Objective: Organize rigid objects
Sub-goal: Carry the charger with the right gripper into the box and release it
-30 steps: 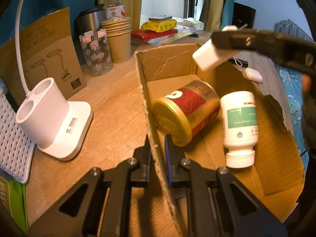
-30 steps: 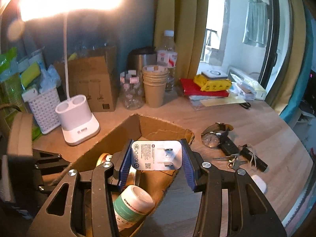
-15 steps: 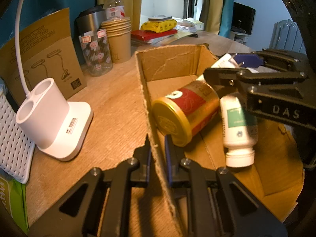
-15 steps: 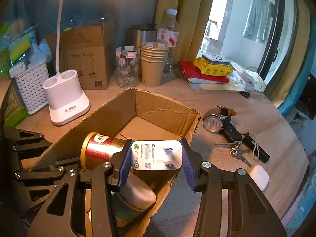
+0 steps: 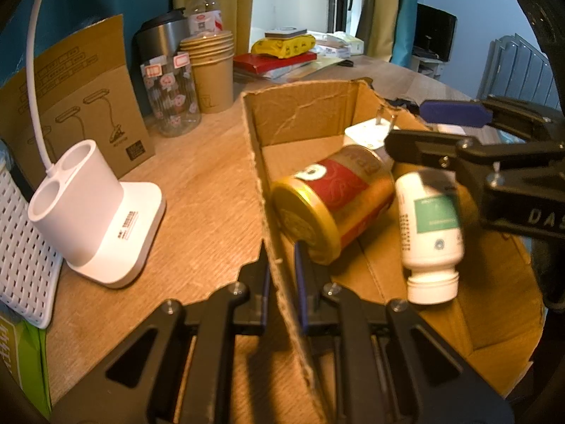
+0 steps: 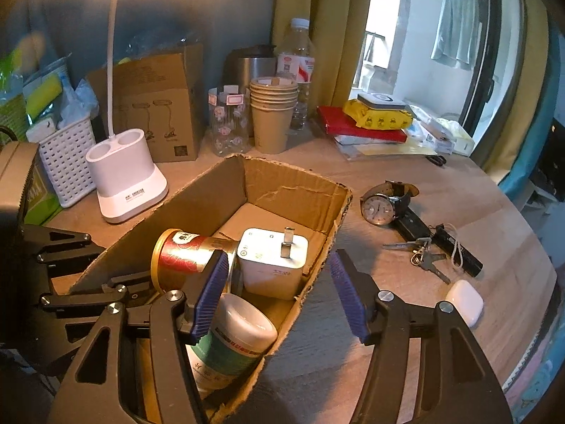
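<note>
On the right gripper [image 6: 279,295] only the moulded letters "DAS" can be read, seen from the left wrist view; the print on the green-labelled white bottle [image 5: 429,233], the red-and-gold tin [image 5: 333,206] and the lamp base [image 5: 95,212] is too small to make out. Three task objects are counted inside the open cardboard box [image 6: 293,190]: the tin on its side, the bottle on its side just beside it, and a white charger plug [image 6: 273,261] with its two prongs pointing up, resting against the tin near the far wall. The right gripper's blue-padded jaws have just been opening and stand apart above the box's right wall, with nothing pressed between them; the plug lies beyond them. The left gripper [image 5: 282,275] is clamped on the box's near left wall. Around the box, on the wooden table [image 6: 494,240], one wristwatch [image 6: 379,206], one bunch of keys [image 6: 422,254], one white earbud case [image 6: 464,302] and one stack of paper cups [image 6: 273,120] are seen.
</note>
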The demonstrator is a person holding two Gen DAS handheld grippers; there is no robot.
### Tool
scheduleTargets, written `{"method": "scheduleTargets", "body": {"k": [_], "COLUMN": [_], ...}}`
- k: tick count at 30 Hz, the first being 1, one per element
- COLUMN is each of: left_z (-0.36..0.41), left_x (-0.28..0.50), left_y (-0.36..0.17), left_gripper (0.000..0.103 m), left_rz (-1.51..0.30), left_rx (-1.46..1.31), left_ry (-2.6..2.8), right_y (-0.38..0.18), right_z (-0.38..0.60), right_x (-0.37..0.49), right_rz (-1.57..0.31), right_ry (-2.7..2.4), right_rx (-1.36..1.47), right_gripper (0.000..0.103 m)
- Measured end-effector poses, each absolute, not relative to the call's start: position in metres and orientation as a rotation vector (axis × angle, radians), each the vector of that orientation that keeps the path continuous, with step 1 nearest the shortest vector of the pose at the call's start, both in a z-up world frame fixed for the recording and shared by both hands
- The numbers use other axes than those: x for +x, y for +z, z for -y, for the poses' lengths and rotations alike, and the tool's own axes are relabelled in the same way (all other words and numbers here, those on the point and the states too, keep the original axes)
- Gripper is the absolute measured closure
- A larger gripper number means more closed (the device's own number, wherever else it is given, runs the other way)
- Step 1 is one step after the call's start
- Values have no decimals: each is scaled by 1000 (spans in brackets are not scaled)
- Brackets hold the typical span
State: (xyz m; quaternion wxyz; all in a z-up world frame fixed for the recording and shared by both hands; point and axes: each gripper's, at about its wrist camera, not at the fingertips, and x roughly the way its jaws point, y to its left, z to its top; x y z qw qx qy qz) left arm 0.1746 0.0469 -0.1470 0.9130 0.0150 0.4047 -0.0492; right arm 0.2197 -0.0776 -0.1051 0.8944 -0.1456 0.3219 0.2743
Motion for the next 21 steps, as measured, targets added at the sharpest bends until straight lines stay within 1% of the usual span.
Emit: {"method": "scheduleTargets", "body": {"k": [21], "left_z": [-47], "left_x": [174], "left_y": [-147], "left_gripper": [89], "left_rz": [-834], "left_rx": [32], "left_ry": [-101], "right_y": [-95], "right_z": [115], "right_x": [234], "right_rz": [-656], "right_ry": [511], "right_rx": [-208], "right_gripper": [39]}}
